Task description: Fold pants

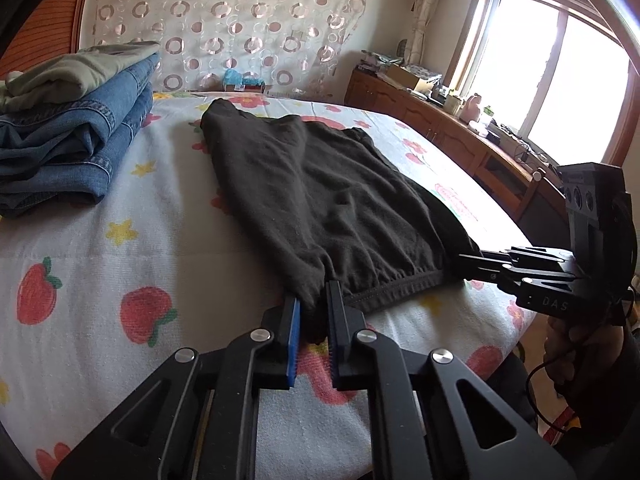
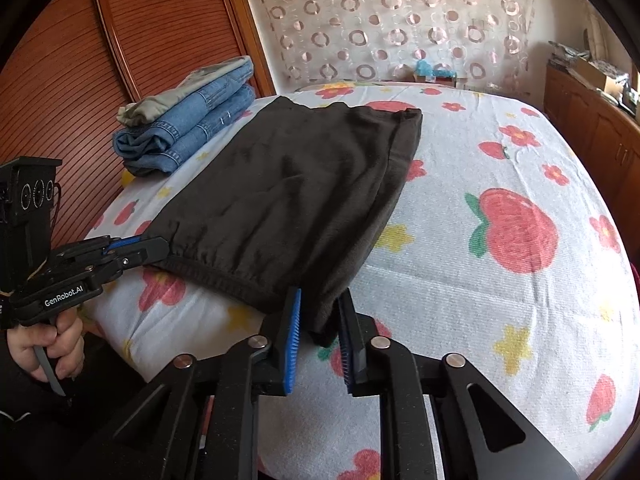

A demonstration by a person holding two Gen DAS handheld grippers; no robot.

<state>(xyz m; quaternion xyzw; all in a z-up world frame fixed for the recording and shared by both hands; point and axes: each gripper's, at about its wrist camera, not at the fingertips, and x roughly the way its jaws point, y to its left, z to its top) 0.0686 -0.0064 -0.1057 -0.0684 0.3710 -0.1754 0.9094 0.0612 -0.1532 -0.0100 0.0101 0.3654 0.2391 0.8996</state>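
Two grippers, each at one near corner of the black pants (image 1: 320, 200). Left gripper (image 1: 313, 332): jaws narrow, blue pads on either side of the left waistband corner, cloth bunched between them, looks pinched, though a sliver of gap shows lower down. Right gripper (image 2: 319, 330): same, jaws close together with the right corner of the fabric hanging between the pads. In the left wrist view the right gripper (image 1: 476, 262) shows at the right edge, tips touching the pants' corner; in the right wrist view the left gripper (image 2: 154, 246) sits at the left edge on the other corner.

Pants lie centre frame on the fruit-print bedsheet (image 2: 500, 280), already doubled lengthwise by the look of it, elastic waistband along the near edge, far end toward the upper middle near the patterned curtain (image 2: 400, 20). Stack of folded jeans (image 1: 68, 140) in the upper left, just beside the pants, not touching as far as I can tell.

Judgement: step is lifting the waistband and carrying it over to the far end. To do well: keep both grips firm, raise both corners level and together, keep the waistband taut between them so the middle doesn't sag, lay the edge square on the far hem. Soft knit, will slip or wrinkle if one side leads. Keep clear of the jeans.
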